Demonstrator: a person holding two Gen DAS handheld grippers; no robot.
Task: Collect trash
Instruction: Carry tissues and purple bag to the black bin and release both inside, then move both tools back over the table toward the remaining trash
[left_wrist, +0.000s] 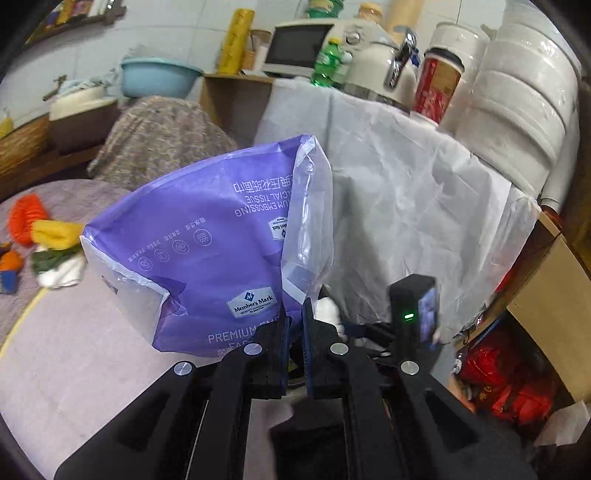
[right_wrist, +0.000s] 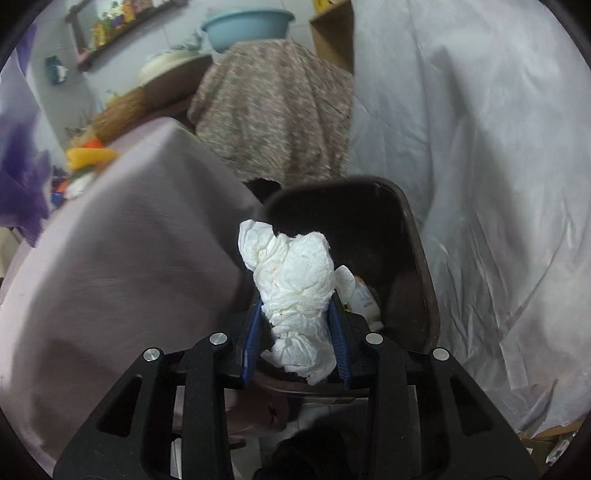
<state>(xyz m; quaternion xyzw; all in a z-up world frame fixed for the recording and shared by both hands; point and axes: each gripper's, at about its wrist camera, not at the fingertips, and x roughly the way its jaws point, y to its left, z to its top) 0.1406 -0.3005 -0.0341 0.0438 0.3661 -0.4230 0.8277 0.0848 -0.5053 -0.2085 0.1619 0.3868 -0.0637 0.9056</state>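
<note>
My left gripper (left_wrist: 295, 321) is shut on the edge of an empty purple Member's Mark tissue wrapper (left_wrist: 207, 240), held up above the lilac-covered table (left_wrist: 74, 350). My right gripper (right_wrist: 295, 314) is shut on a crumpled white tissue wad (right_wrist: 295, 291), held over the open dark brown trash bin (right_wrist: 417, 258). The bin stands on the floor between the table (right_wrist: 129, 277) and a white draped sheet, with some trash (right_wrist: 364, 299) inside it. The right gripper's body (left_wrist: 413, 310) and a bit of the tissue (left_wrist: 328, 308) show in the left wrist view. The purple wrapper shows blurred at the left edge of the right wrist view (right_wrist: 22, 177).
Colourful toys and cloths (left_wrist: 44, 240) lie at the table's far left. A white sheet (left_wrist: 406, 206) covers a unit bearing a kettle, red can and paper rolls. A patterned cloth mound (right_wrist: 273, 110) and blue basin (right_wrist: 247, 27) stand behind the bin. Red bags (left_wrist: 506, 384) sit low right.
</note>
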